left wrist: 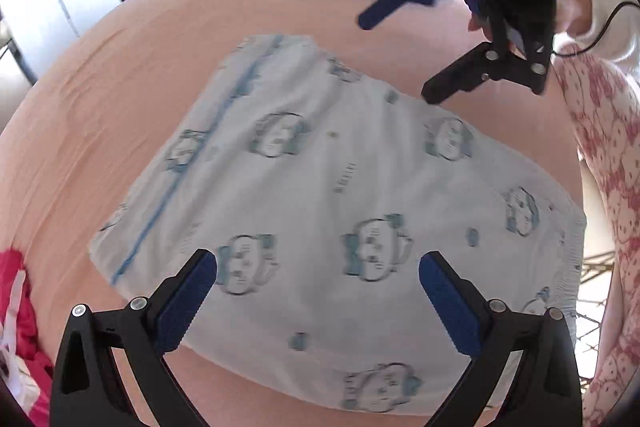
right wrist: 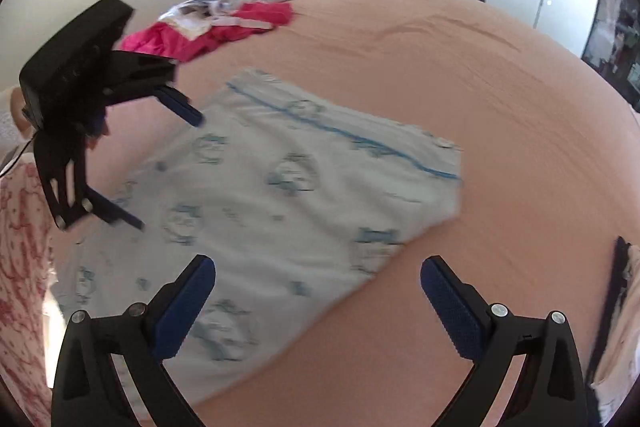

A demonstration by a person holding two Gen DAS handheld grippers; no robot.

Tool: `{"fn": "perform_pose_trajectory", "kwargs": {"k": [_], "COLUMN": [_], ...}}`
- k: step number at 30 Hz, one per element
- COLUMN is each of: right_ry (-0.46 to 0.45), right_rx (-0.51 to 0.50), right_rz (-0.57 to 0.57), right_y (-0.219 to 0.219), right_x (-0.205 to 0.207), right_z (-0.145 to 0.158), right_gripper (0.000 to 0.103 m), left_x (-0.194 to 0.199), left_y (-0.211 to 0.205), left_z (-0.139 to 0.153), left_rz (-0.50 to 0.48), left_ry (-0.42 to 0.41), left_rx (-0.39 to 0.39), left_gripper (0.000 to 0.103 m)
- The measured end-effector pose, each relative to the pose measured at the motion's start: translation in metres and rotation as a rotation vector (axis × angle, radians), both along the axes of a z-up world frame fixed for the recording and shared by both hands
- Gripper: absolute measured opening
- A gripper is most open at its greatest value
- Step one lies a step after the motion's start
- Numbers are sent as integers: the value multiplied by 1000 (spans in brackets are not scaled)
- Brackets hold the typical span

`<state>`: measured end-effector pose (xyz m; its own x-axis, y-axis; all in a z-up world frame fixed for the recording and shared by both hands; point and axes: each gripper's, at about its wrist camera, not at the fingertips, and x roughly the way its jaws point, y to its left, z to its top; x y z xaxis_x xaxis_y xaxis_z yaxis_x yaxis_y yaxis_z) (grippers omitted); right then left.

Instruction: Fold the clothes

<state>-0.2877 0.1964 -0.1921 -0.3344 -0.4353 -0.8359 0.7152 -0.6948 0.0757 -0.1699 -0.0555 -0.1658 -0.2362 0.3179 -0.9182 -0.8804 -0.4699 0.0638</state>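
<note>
Both pairs of fingers are spread wide, empty: the left gripper [left wrist: 318, 271] hovers over the folded pale-blue printed garment [left wrist: 320, 187], the right gripper [right wrist: 318, 275] over its near edge. Pink clothes [right wrist: 212, 27] lie at eleven o'clock on the peach bedsheet [right wrist: 500, 107].

Open sheet [right wrist: 460, 99] around garment [right wrist: 280, 195], pink pile [right wrist: 208, 31] apparently far
</note>
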Motion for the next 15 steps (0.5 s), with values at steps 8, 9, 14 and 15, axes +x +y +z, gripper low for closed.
{"fn": "perform_pose_trajectory", "kwargs": {"k": [8,9,14,15], "right_ry": [-134,-159,-91,-121], "right_rx": [116,71,-60,-8], "right_rz": [-50,-113,-199,-201], "right_y": [33,47,27,18], "right_x": [85,86,106,108], "right_z": [-39,-35,-20,-31], "right_gripper": [103,103,103,103], "left_x": [61,67,61,70], "left_y": [-90,-92,-27,-22], "left_z": [13,22,0,-10], "left_rz": [311,356,378,374], "left_ry": [-63,-77,-88,-72], "left_rx": [39,122,133,65], "left_gripper": [103,103,103,103]}}
